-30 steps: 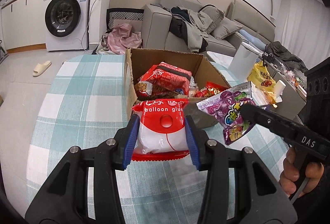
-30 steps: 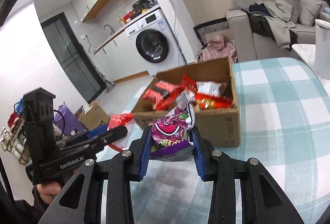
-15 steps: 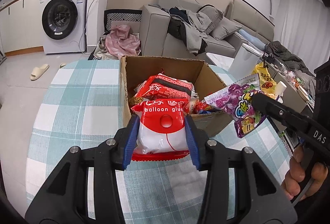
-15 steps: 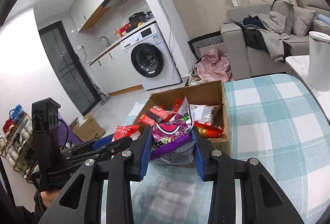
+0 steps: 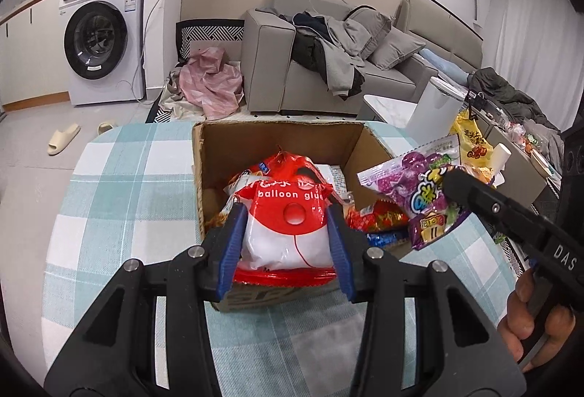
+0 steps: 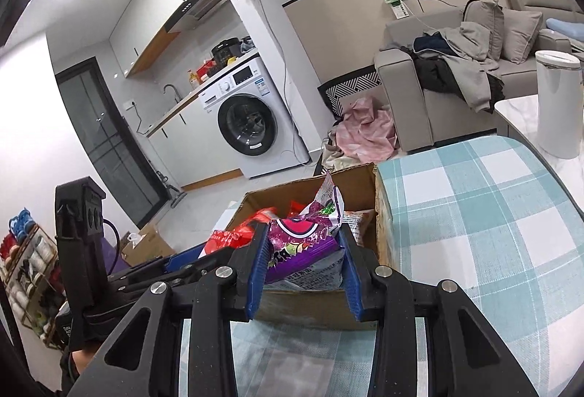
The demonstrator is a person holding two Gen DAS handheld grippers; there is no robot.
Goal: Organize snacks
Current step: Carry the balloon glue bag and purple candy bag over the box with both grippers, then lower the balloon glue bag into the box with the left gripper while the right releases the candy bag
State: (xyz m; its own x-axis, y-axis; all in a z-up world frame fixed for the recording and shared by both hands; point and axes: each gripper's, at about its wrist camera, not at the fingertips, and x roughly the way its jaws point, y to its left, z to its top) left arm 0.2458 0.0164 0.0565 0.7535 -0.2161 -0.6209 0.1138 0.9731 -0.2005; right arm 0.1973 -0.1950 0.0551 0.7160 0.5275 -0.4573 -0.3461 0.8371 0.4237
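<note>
Both tongs angled down | left tongs (image 5: 284, 243) clamping red-white packet (image 5: 284, 232) | right tongs (image 6: 303, 262) clamping purple packet (image 6: 299, 243)

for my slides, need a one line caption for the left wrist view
Left tongs grip a red-and-white plastic packet over the open cardboard box of snacks.

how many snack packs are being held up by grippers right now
2: the red and white pack in the left gripper, the purple pack in the right gripper, both at the cardboard box.
</note>
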